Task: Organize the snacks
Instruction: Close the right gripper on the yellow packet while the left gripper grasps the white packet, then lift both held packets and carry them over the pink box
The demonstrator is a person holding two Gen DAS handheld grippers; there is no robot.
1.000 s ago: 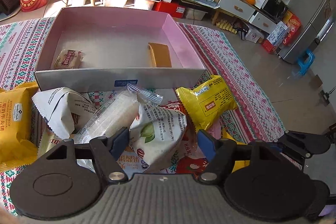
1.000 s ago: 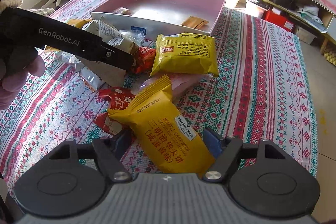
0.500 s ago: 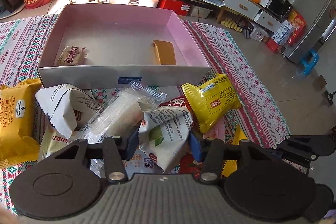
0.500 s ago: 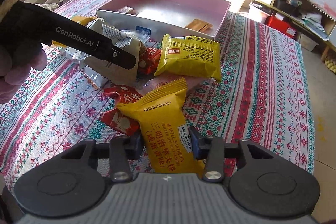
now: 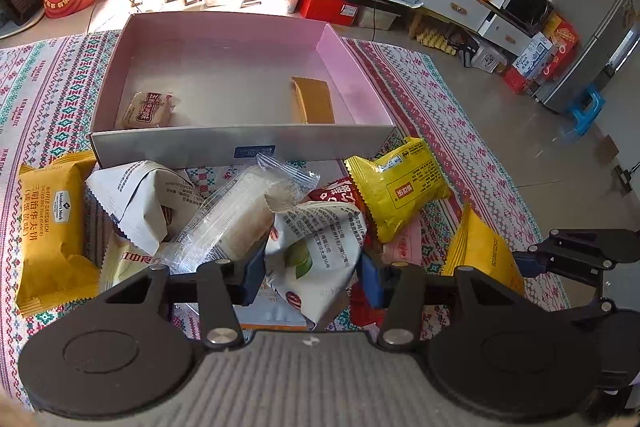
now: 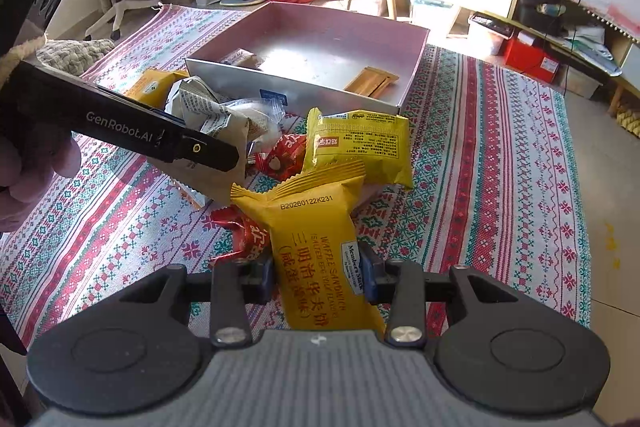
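Both grippers have just closed on a snack each, so two go over in one trip: the left gripper [image 5: 310, 273] pinches the white packet with the green leaf [image 5: 320, 247], and the right gripper [image 6: 318, 273] squeezes the orange waffle sandwich pack [image 6: 320, 247] by its near end. The pink box [image 5: 360, 67] sits just behind the pile with only two small snacks in it, so that's probably the drop spot. Everything else is heaped loose on the patterned cloth [image 6: 500, 187] right against the box's front wall.

**Foil, film, card and woven cloth**

Woven patterned cloth [image 5: 404, 75] covers the counter. The box [image 5: 240, 143] looks like matt card. The yellow waffle pack [image 6: 316, 247] is glossy foil; the clear wrapper [image 5: 240, 211] is crinkled plastic film.
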